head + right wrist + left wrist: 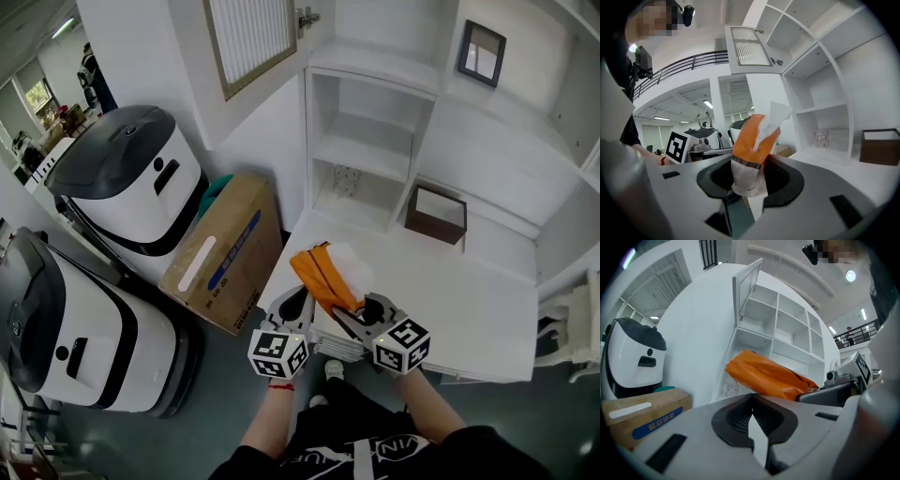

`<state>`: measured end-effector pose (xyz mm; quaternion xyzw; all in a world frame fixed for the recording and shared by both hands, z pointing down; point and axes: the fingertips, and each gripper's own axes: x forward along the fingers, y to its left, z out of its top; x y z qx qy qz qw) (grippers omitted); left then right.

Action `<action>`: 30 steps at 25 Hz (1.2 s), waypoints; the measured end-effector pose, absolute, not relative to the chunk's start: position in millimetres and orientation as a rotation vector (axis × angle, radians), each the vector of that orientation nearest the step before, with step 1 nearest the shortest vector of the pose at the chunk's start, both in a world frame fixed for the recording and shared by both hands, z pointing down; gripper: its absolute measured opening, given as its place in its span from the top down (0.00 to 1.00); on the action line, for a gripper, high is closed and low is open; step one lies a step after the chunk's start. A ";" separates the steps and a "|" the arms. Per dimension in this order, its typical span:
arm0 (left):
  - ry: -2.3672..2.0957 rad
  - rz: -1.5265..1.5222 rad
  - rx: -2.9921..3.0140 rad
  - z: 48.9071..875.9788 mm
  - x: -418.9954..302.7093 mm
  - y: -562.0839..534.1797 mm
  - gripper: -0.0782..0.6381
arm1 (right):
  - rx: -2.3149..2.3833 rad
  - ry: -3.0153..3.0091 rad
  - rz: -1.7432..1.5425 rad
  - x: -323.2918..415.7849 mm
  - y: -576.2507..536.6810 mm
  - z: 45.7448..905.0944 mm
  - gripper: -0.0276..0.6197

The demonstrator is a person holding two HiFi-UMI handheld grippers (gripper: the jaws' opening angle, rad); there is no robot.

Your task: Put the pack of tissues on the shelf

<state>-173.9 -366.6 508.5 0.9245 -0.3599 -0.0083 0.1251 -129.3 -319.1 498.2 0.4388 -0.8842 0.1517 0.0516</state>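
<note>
The pack of tissues (323, 277) is orange with a white tissue sticking out of its top. My right gripper (354, 315) is shut on its lower end and holds it tilted above the front left corner of the white desk (459, 300). In the right gripper view the pack (751, 140) stands up between the jaws of the right gripper (749, 174). My left gripper (296, 306) hovers just left of the pack, shut and empty. In the left gripper view the pack (768, 376) lies past the closed tips of the left gripper (752, 403). The white shelf unit (367, 150) rises behind the desk.
A brown open box (436, 214) stands on the desk at the back. A small glass jar (347, 180) sits in the lowest shelf bay. A cupboard door (248, 37) hangs open above. A cardboard box (220, 253) and two white machines (131, 178) stand on the floor to the left.
</note>
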 end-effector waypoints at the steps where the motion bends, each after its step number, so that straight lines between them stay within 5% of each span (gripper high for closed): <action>1: -1.047 -0.022 2.696 507.4 -172.2 -371.6 0.88 | 1.339 -2.693 0.459 -127.7 -323.9 497.4 0.72; 30: -0.953 -0.044 2.845 450.4 -73.8 -503.6 0.88 | 1.553 -2.625 0.338 -36.4 -461.6 439.3 0.72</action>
